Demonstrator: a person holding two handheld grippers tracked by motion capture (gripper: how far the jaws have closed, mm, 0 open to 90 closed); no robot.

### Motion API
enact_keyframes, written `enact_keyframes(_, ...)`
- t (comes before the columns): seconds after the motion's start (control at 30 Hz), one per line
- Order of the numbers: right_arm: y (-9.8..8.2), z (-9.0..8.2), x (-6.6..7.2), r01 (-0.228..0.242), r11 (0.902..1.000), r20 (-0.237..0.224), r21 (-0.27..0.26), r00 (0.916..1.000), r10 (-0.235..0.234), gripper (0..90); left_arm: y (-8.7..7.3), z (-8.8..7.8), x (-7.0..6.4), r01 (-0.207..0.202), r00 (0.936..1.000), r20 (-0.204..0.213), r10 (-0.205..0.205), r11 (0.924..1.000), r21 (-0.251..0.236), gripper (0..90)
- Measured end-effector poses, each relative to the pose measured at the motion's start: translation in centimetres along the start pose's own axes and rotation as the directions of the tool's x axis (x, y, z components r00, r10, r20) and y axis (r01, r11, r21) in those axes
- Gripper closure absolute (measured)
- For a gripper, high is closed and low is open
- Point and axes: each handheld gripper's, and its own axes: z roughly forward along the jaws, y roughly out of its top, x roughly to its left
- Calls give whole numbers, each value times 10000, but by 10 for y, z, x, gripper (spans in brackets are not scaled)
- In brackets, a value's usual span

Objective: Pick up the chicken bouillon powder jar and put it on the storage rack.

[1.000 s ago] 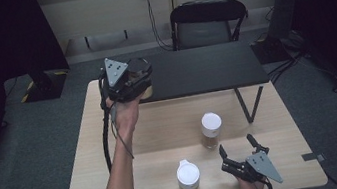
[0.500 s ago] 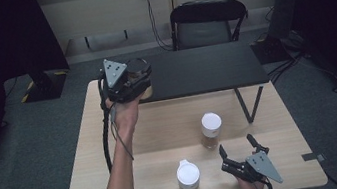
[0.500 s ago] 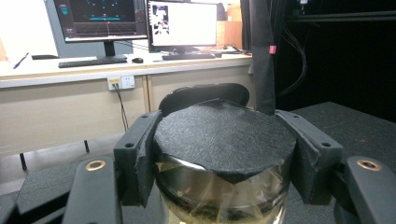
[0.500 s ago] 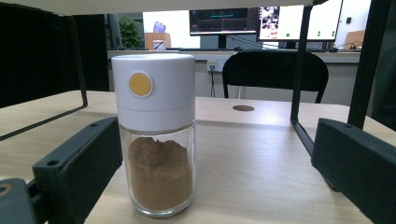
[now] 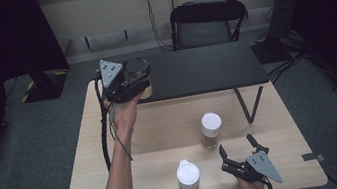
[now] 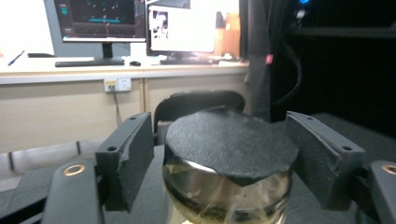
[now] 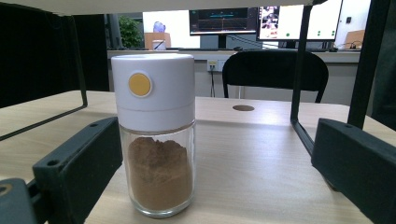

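Note:
A glass jar with a black lid [image 5: 136,70] stands at the left end of a black raised shelf [image 5: 203,71]. My left gripper [image 5: 137,80] is around it, and its jaws have just been opening. In the left gripper view the black lid [image 6: 229,144] sits between the pads [image 6: 133,158] with a gap on each side. My right gripper [image 5: 237,145] rests open near the table's front right. In the right gripper view it [image 7: 219,140] faces a white-lidded jar of brown powder [image 7: 156,140], which is apart from the jaws.
Two white-lidded jars stand on the wooden table [image 5: 160,121]: one [image 5: 211,129] in front of the shelf, the other [image 5: 188,176] near the front edge. A black chair [image 5: 208,20] stands behind the table. The shelf's legs [image 5: 249,105] come down at the right.
The left gripper's jaws have parted from the black-lidded jar, which stays on the shelf. Neither hand has moved.

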Motion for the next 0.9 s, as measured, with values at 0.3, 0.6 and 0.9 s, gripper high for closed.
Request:
enact_keyframes(0.3, 0, 0, 0, 10, 10000, -3, -2, 10000, -10, 9, 0, -2, 0, 60, 10000, -6, -60, 9999, -129, 76)
enact_keyframes(0.6, 0, 0, 0, 2, 10000, 1, -5, 10000, -2, 8, -4, -7, -5, 33, 9999, -95, -39, 9981, -608, 0)
enact_keyframes(0.9, 0, 0, 0, 11, 10000, 4, -2, 10000, -11, 8, -9, -14, -7, -156, 9999, -12, 155, 9970, -760, 0)
